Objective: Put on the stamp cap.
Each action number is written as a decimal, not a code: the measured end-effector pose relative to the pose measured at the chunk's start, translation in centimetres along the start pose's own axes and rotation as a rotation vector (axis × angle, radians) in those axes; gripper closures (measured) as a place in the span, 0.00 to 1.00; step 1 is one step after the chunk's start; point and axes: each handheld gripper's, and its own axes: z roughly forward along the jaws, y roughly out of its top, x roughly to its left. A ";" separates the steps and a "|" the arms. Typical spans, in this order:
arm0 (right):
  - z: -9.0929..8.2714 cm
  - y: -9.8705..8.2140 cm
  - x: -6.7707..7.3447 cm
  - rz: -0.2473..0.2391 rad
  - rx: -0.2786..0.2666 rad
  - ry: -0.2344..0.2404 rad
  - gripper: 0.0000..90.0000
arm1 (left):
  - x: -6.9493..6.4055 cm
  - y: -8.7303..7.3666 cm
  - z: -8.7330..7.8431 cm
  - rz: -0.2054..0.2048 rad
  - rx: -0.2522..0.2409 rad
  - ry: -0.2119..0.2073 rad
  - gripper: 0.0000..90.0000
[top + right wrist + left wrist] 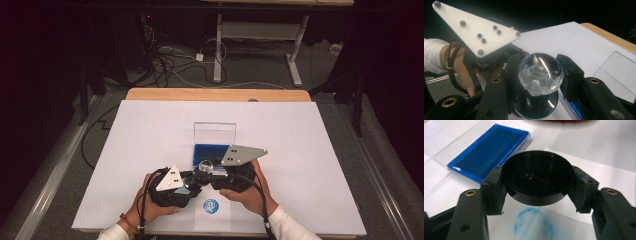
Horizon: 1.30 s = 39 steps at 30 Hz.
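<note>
Left tool clamps the stamp's black base; right tool grips, seemingly, its clear knob.

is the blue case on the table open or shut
Open: the blue case has its clear lid standing upright behind the blue tray.

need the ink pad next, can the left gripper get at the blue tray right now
Probably not: the left gripper is shut on the black cap, so its jaws are full. The blue tray itself lies open and uncovered just beyond.

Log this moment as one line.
left gripper: shut on black cap | right gripper: shut on clear knob | blue case: open, on table
</note>
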 end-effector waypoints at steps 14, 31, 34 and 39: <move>0.8 -0.4 0.4 0.004 0.020 0.024 0.63 | -0.7 0.8 0.2 0.024 -0.032 -0.011 0.41; 1.1 -0.9 0.2 0.008 0.029 0.030 0.63 | -0.9 1.1 -0.3 0.027 -0.058 -0.008 0.41; 1.1 -1.0 0.0 0.011 0.026 0.033 0.63 | -0.9 1.1 -0.4 0.030 -0.053 -0.008 0.41; 1.0 -1.1 0.0 0.018 0.030 0.042 0.63 | -1.3 1.3 -0.5 0.071 -0.038 0.024 0.40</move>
